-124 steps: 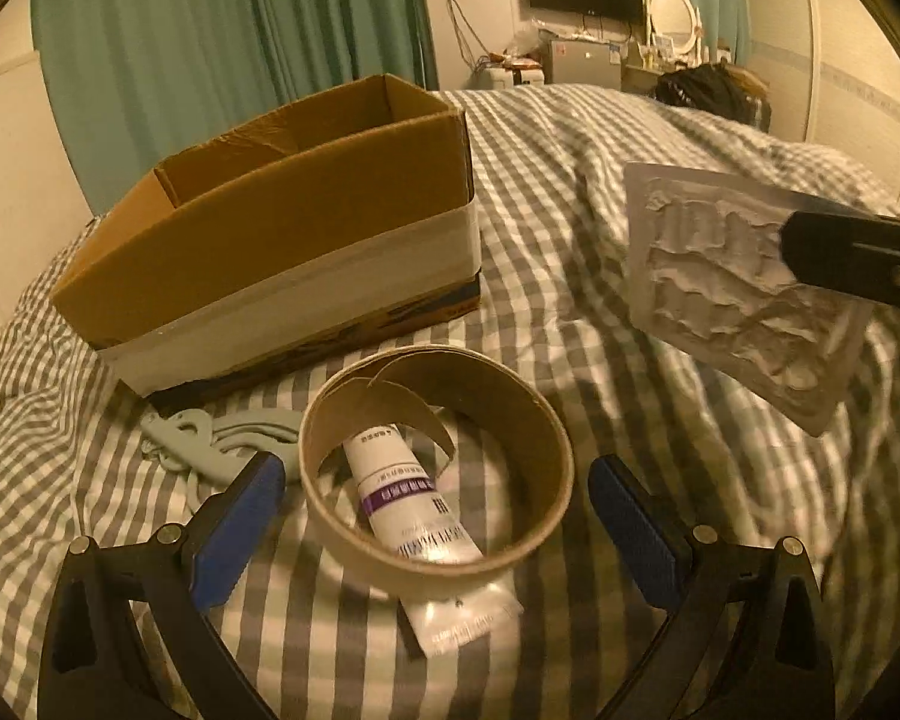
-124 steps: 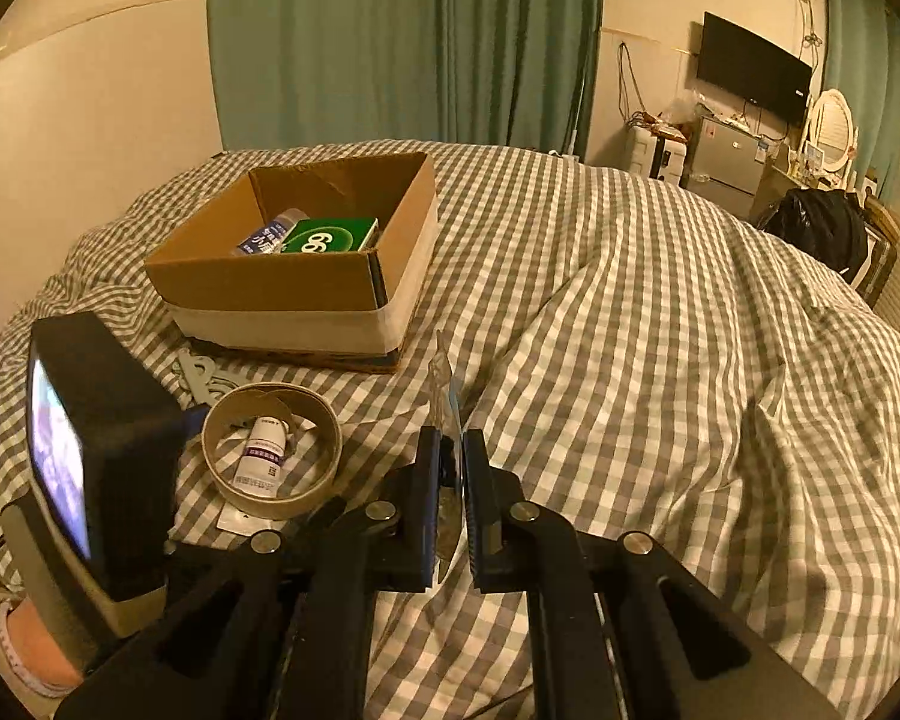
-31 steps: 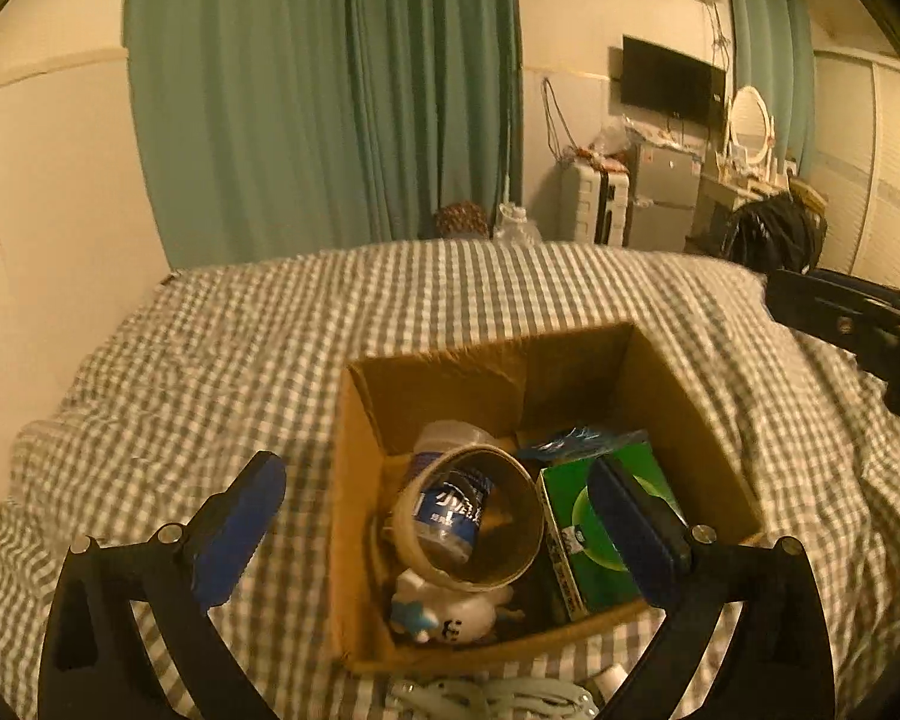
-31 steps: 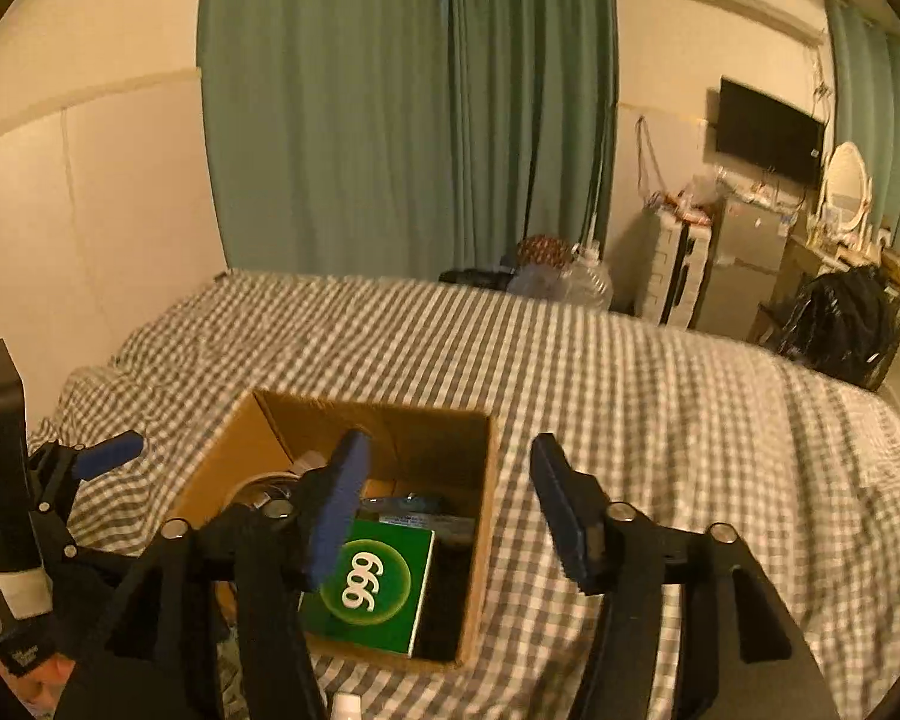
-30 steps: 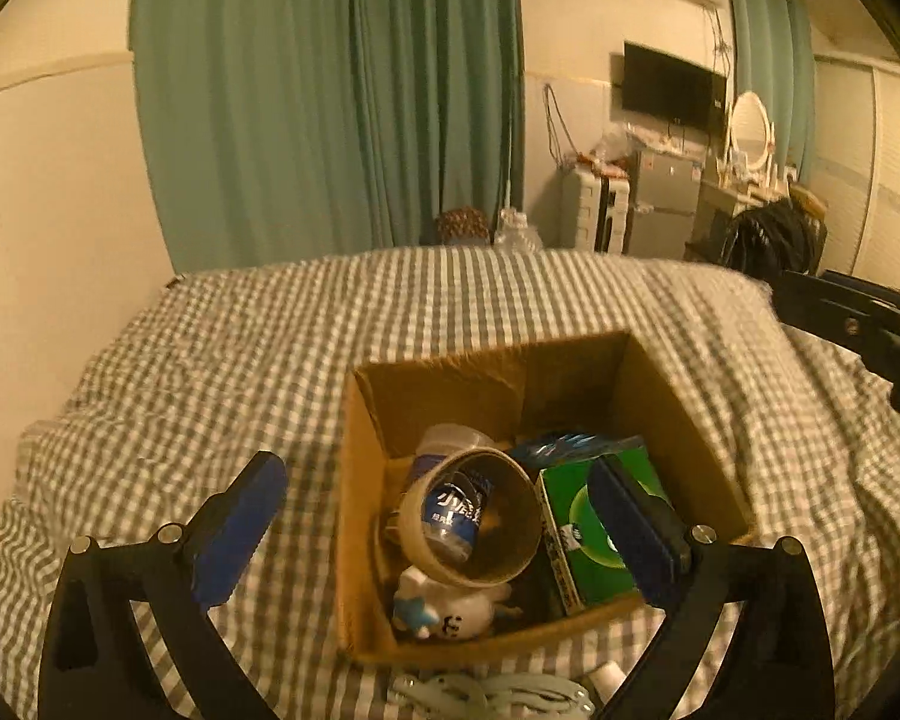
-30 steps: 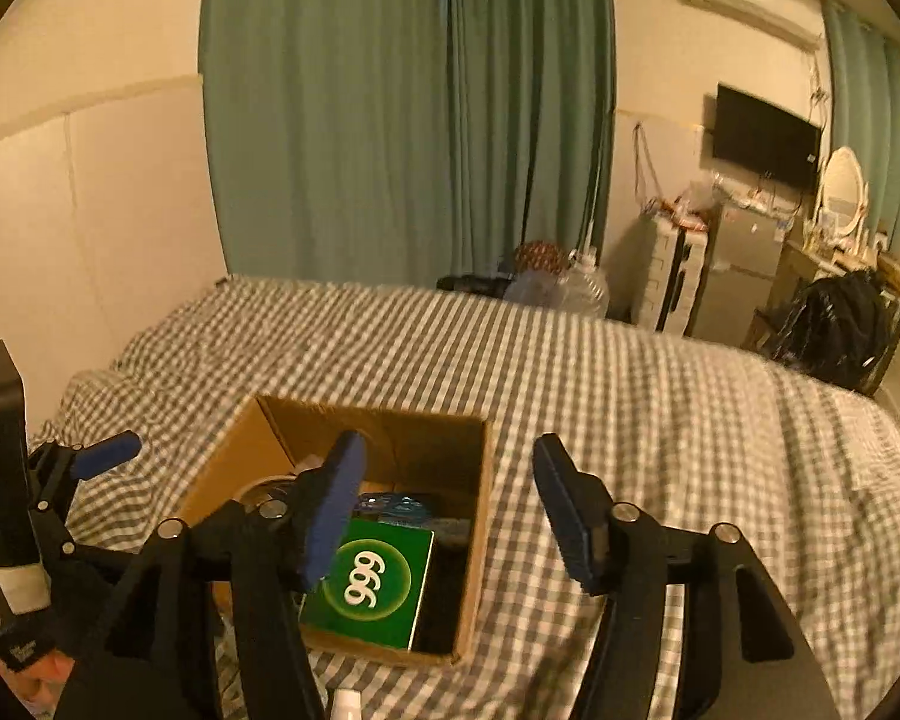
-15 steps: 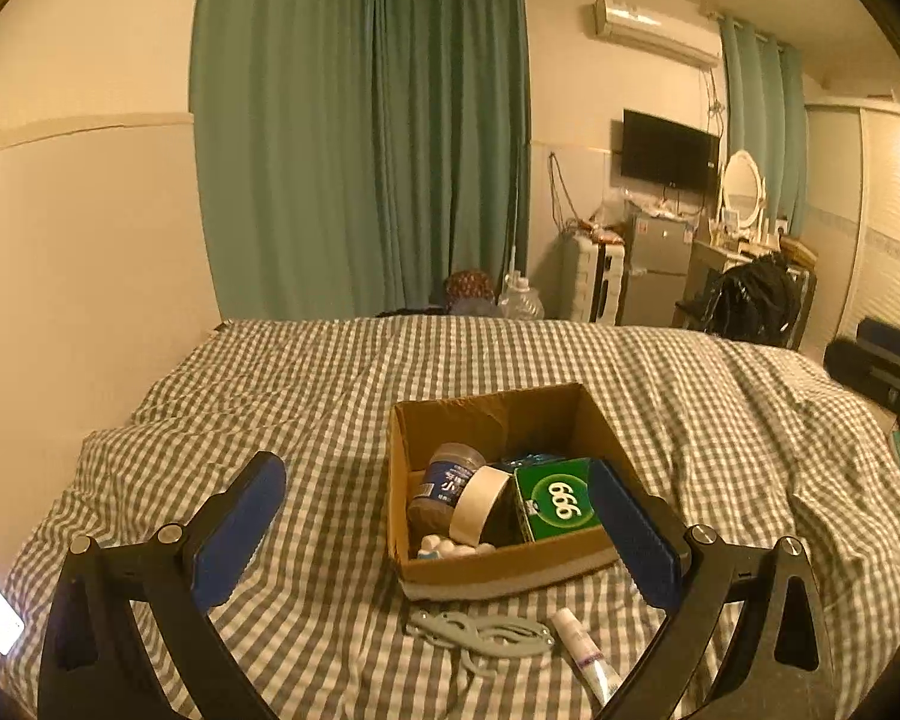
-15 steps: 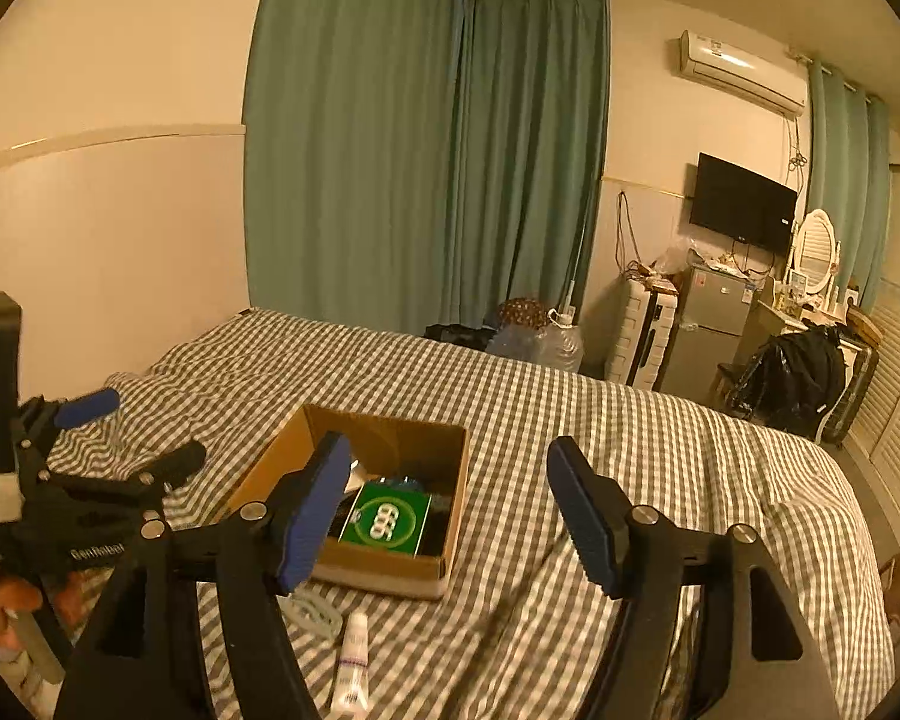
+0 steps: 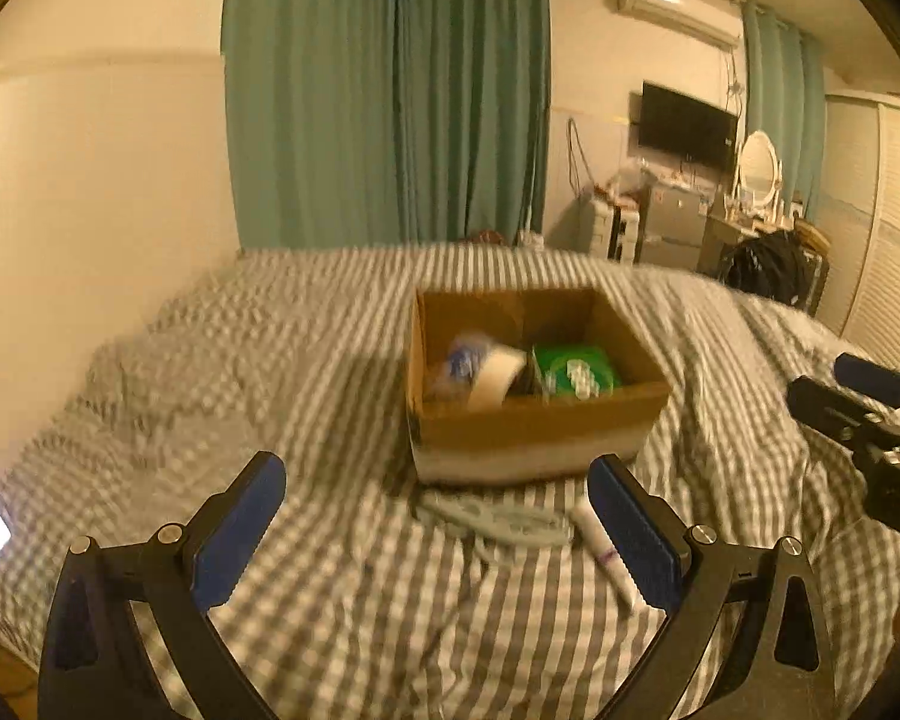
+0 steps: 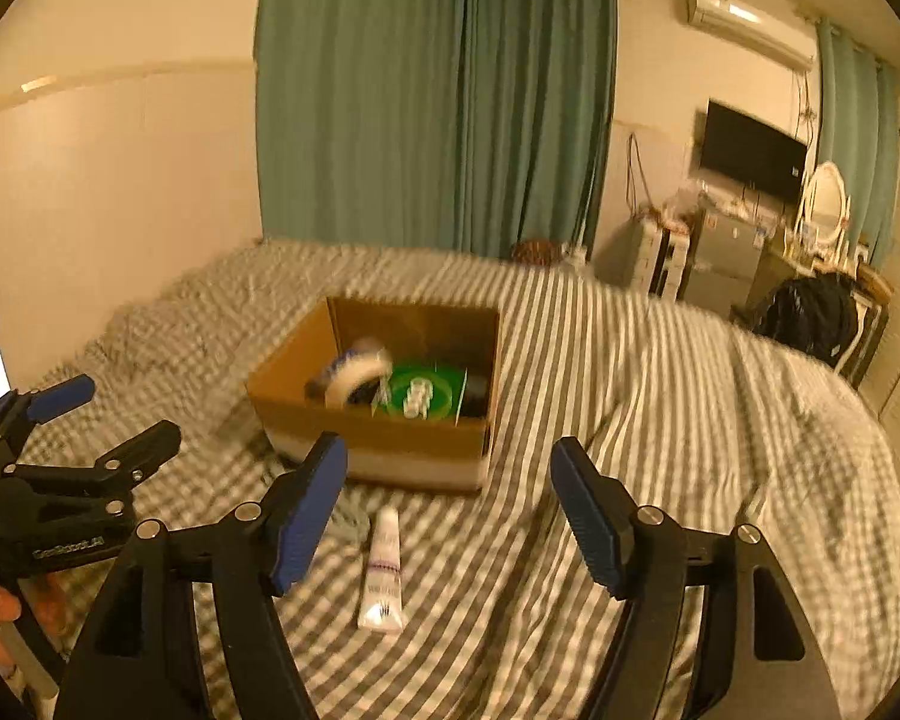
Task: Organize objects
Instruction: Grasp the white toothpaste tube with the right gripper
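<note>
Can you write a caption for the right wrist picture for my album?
Open right hand-held gripper hovers above a white tube lying on the checked bedspread before a cardboard box.

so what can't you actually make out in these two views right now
- Box contents: motion blur in both views; only a green pack and a pale ring read.
- Tube print: blurred, too small.
- Grey item before the box: smeared in left view, behind a right tool finger in the right view.

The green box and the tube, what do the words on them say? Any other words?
Green box in the cardboard box: white print, too blurred to read.
White tube on the checked bedspread: purple print, too blurred to read.
Left hand-held gripper: a white brand mark on its body, too small and blurred to read.
Nothing else carries readable text.
</note>
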The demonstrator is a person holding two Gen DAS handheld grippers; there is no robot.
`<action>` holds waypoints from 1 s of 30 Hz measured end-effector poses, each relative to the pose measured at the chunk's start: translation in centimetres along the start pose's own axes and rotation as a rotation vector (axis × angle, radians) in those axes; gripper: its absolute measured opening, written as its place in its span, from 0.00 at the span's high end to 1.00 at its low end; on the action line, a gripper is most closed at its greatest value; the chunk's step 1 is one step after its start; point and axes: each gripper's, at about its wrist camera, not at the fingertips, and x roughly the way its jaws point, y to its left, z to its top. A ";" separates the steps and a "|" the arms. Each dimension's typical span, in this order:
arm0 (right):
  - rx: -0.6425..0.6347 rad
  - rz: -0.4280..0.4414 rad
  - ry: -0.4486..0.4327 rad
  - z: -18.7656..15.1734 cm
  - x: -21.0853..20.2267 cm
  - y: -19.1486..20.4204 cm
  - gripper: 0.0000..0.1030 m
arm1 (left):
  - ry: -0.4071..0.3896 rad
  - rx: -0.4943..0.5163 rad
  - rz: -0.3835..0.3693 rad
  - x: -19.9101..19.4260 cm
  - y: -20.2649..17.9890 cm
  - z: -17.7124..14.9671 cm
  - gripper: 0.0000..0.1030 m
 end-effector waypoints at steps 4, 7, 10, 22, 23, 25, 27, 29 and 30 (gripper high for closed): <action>-0.001 0.005 0.094 -2.4 3.9 0.2 0.32 | 0.055 0.008 0.007 2.3 -0.3 -2.8 0.00; -0.009 0.013 0.147 -3.8 6.3 0.7 0.32 | 0.093 0.019 0.024 4.1 -0.4 -4.1 0.00; -0.018 0.025 0.196 -5.3 8.3 1.1 0.32 | 0.108 0.017 0.034 5.5 -0.2 -4.9 0.00; -0.053 0.107 0.355 -8.3 14.8 3.3 0.57 | 0.168 0.024 0.082 9.4 1.4 -6.4 0.00; -0.056 0.112 0.354 -8.3 14.9 3.4 0.68 | 0.175 0.021 0.085 9.6 1.4 -6.5 0.00; -0.061 0.115 0.348 -8.1 14.6 3.2 0.75 | 0.190 0.021 0.094 9.8 1.5 -6.6 0.00; -0.067 0.106 0.330 -7.7 13.7 2.9 0.75 | 0.198 0.021 0.097 9.9 1.4 -6.5 0.00; -0.072 0.088 0.306 -7.1 12.6 2.2 0.75 | 0.202 0.026 0.095 9.9 0.9 -6.4 0.00; -0.066 0.079 0.288 -6.5 12.0 1.7 0.75 | 0.202 0.029 0.091 9.9 0.6 -6.3 0.00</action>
